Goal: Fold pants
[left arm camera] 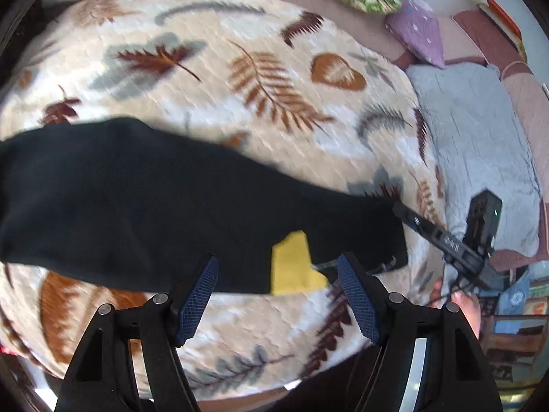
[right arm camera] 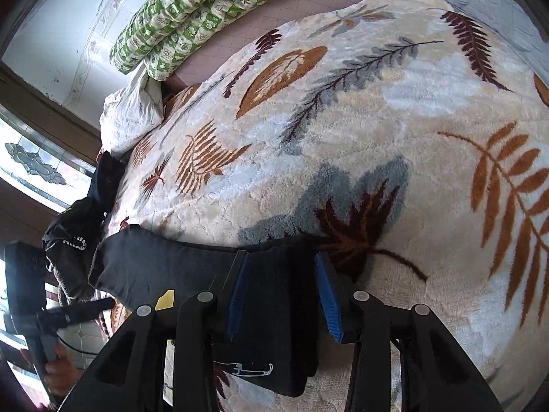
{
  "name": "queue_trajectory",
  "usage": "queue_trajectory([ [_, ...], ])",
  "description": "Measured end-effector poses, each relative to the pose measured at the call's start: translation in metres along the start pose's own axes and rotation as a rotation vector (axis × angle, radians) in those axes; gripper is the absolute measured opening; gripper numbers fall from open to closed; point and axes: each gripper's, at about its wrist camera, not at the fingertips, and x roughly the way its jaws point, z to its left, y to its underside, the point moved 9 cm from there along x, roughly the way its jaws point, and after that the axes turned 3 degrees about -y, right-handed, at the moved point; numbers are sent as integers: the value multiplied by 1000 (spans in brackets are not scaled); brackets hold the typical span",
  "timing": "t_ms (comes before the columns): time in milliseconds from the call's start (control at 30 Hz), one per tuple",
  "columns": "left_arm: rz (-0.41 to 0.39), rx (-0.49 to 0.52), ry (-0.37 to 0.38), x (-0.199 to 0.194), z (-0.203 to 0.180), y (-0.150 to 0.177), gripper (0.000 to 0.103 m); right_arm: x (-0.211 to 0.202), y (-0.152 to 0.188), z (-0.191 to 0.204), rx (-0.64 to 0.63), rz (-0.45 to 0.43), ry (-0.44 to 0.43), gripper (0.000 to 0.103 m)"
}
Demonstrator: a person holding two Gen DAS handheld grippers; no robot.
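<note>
Blue-padded fingers of the left hand-held gripper (left arm camera: 276, 293) stand wide apart, hovering just over the near edge of the black fabric pants (left arm camera: 164, 202), holding nothing. At the pants' right end the right hand-held gripper (right arm camera: 281, 292) reaches in low, its jaws spread with the dark cloth lying between the pads; whether they press it I cannot tell. The pants lie in a long, flat band across the cream plush leaf-patterned blanket (left arm camera: 240, 68) on the bed, with a yellow patch (left arm camera: 293, 264) at their near edge.
</note>
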Motion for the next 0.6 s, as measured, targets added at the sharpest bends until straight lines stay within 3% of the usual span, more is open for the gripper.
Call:
queue_trajectory([
  [167,32,74,-132,4,30,-51,81,4,6,2,-7,20,4,39],
  [367,171,430,-246,42,6,-82,81,-1,10,3,10,29,15,42],
  [600,226,815,-342,67,-8,-74,81,-4,11,3,10,49,42,42],
])
